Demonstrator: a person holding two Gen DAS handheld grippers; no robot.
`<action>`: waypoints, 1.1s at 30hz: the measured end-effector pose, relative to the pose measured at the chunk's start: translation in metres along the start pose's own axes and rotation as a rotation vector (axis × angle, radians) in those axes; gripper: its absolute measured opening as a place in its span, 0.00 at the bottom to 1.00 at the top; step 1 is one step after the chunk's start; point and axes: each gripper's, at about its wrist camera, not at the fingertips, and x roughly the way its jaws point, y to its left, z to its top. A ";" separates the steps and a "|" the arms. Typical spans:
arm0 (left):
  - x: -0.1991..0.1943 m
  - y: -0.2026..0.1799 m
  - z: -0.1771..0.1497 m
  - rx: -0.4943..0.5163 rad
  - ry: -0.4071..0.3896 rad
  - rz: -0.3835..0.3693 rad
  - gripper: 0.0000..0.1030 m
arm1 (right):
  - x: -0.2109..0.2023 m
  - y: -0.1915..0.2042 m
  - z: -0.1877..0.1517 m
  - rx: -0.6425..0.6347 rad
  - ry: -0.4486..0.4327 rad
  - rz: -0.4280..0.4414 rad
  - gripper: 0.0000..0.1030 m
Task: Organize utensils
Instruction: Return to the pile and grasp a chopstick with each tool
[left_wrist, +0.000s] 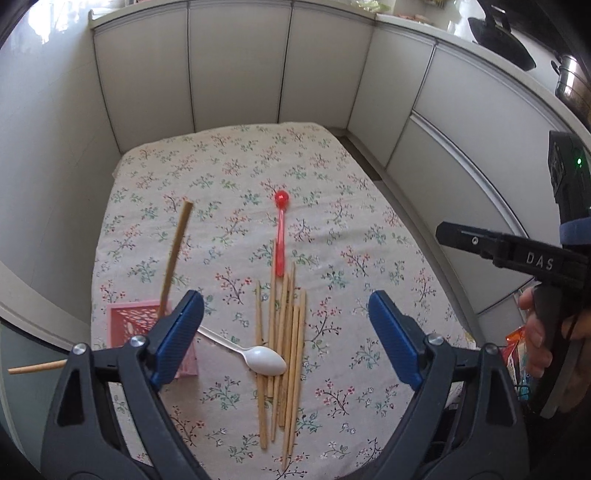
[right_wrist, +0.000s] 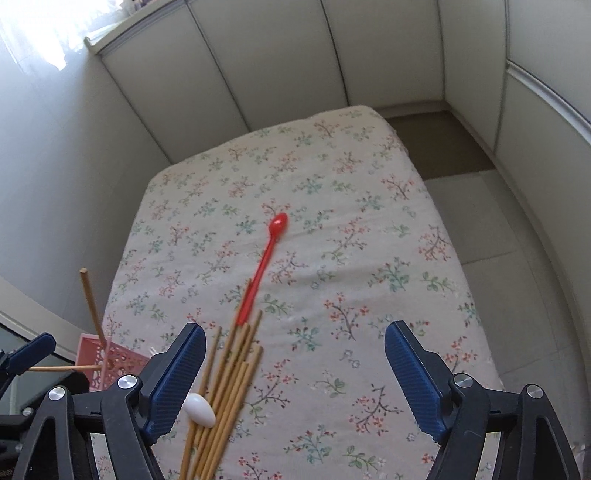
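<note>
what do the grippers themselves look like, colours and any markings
Both the left gripper and the right gripper have black plastic frames with silver pivot screws and ribbed blue pads on the fingers. Seen from the left wrist, the right tool's black body carries raised letters DAS and a green light.

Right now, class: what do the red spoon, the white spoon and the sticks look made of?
Red spoon: probably plastic; translucent, glossy, one moulded piece.
White spoon: bowl looks like smooth white plastic or ceramic, while its thin handle shines silvery like metal; hard to settle.
Sticks: likely bamboo or wood; matte tan, straight, with plain cut ends.
</note>
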 end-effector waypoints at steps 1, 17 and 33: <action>0.010 -0.003 -0.003 0.008 0.023 -0.001 0.88 | 0.004 -0.004 -0.001 0.010 0.016 -0.009 0.82; 0.148 -0.001 -0.007 -0.014 0.211 0.163 0.14 | 0.064 -0.027 -0.027 0.026 0.224 -0.080 0.82; 0.183 0.021 -0.010 -0.059 0.285 0.165 0.05 | 0.111 -0.028 -0.031 0.045 0.329 -0.109 0.82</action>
